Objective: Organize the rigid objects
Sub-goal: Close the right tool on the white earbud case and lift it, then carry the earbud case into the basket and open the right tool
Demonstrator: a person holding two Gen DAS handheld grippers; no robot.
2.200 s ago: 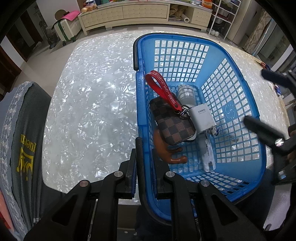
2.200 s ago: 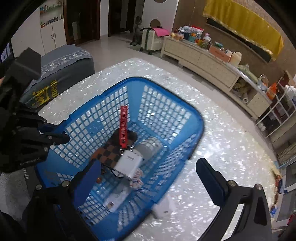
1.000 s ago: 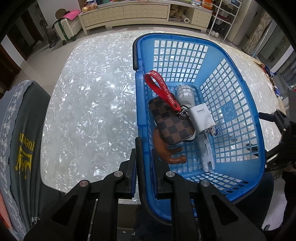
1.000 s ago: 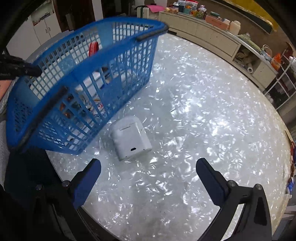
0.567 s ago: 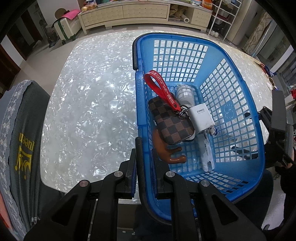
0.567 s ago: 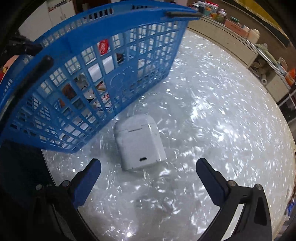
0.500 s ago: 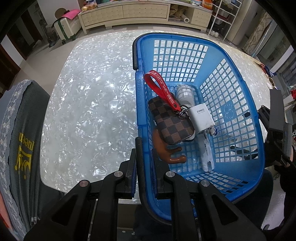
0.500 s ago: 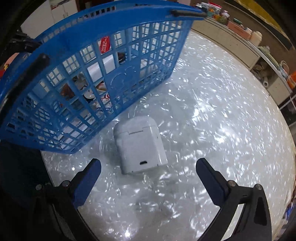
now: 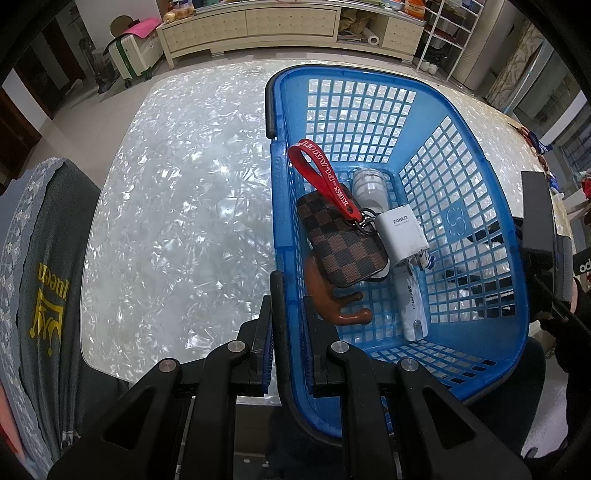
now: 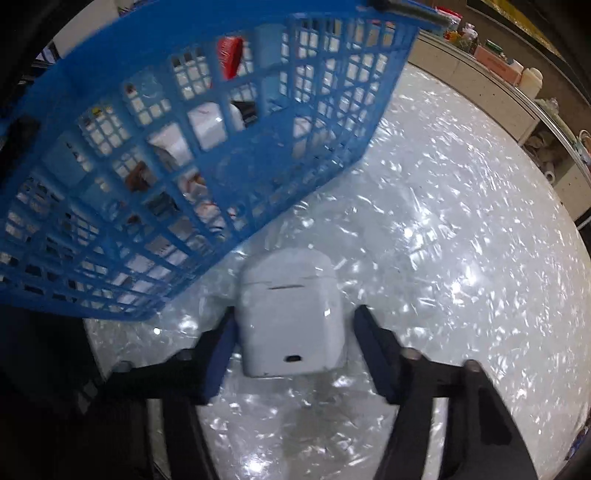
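My left gripper is shut on the near left wall of the blue basket. Inside lie a checkered brown pouch with a red strap, a white charger, a brown hook-shaped piece, a white cylinder and a white tube. In the right wrist view a white earbud case lies on the table just outside the basket. My right gripper straddles it with jaws closing. The left pad is at the case's side and a narrow gap shows at the right pad.
The pearly white table stretches to the right of the case, and its near edge is close below the basket. A grey cushion with yellow print sits at the left. A cream cabinet and a suitcase stand beyond.
My right gripper has dropped down over the earbud case and its jaws have narrowed from wide open to close around it. The left gripper and basket have not moved.
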